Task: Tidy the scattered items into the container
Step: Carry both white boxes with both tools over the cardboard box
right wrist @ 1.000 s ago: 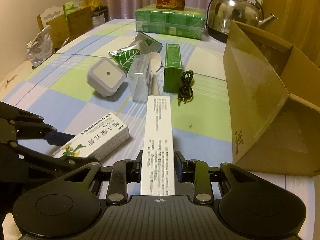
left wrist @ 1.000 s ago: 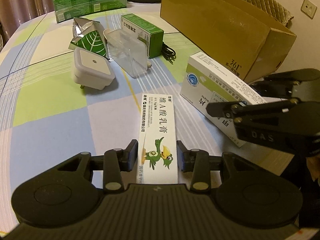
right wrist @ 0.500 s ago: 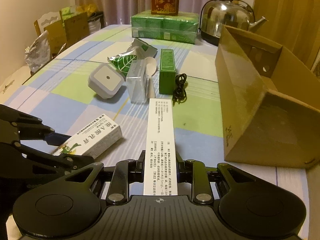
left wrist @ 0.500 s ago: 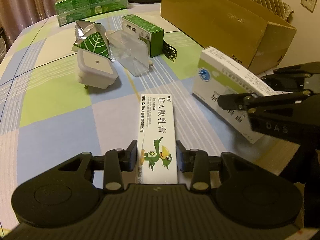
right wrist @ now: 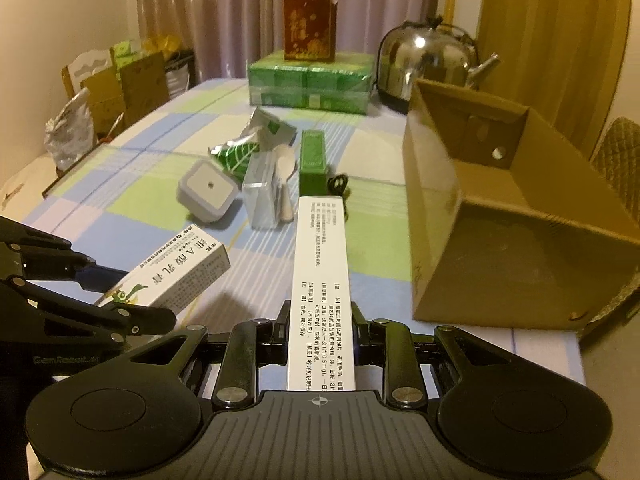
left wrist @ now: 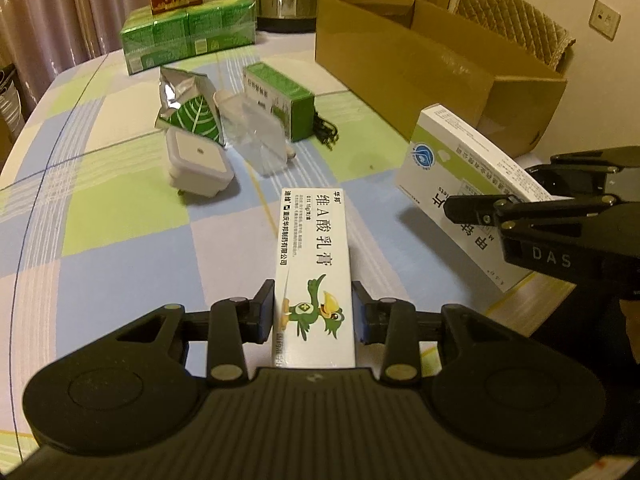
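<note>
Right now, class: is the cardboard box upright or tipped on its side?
Tipped on its side. The cardboard box has its opening facing sideways across the table, and its inside floor shows in the right wrist view.

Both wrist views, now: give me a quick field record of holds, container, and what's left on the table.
left gripper: shut on duck-print ointment box, lifted off the tablecloth
right gripper: shut on white-and-green medicine box, held edge-up
container: cardboard box, open, nothing visible inside
still on table: white plug-in night light, leaf-print foil pouch, clear plastic case, dark green carton, black cable
background: green tissue packs, steel kettle
</note>
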### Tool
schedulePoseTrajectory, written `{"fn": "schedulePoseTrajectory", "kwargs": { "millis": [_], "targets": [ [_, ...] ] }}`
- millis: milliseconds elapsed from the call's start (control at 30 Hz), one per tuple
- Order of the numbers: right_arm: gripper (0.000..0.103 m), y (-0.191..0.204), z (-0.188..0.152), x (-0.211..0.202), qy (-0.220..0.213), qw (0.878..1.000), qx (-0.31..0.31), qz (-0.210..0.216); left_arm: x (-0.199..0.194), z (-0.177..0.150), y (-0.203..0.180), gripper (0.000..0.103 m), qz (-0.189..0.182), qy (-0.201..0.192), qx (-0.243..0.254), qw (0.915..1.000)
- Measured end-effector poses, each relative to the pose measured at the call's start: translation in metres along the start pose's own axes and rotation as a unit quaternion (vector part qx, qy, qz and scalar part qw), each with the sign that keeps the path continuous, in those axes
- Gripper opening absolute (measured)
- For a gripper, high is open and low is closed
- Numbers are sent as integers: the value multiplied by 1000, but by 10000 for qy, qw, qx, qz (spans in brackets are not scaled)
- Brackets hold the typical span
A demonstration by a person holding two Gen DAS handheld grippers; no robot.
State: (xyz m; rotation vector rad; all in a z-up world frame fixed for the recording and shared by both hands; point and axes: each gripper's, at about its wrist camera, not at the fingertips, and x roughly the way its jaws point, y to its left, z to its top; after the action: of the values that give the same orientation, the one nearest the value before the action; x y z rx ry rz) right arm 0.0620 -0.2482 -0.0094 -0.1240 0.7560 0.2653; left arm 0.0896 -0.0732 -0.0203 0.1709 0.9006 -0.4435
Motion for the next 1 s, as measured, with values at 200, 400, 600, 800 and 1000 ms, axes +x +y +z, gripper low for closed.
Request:
{"fn": "schedulePoseTrajectory", "kwargs": {
  "millis": [200,400,600,800,1000],
  "targets": [
    [22,-10,9,-24,-289,9994,108,-139,-15,17,-17,33,-103,-188,-22,9998],
    [22,-27,27,-52,-657,9971,150,-355,-29,44,-41,33,-323,-493,76,9982],
    [22,-60,49,-71,-959,9931,268,-623,-33,81,-66,33,-576,-771,248,9950],
    [22,-102,72,-72,-1135,9887,330,-919,-30,122,-91,33,-742,-1017,418,9912],
    [22,-144,88,-59,-1180,9861,384,-1106,-14,160,-112,33,-915,-1076,476,9888]
  ]
}}
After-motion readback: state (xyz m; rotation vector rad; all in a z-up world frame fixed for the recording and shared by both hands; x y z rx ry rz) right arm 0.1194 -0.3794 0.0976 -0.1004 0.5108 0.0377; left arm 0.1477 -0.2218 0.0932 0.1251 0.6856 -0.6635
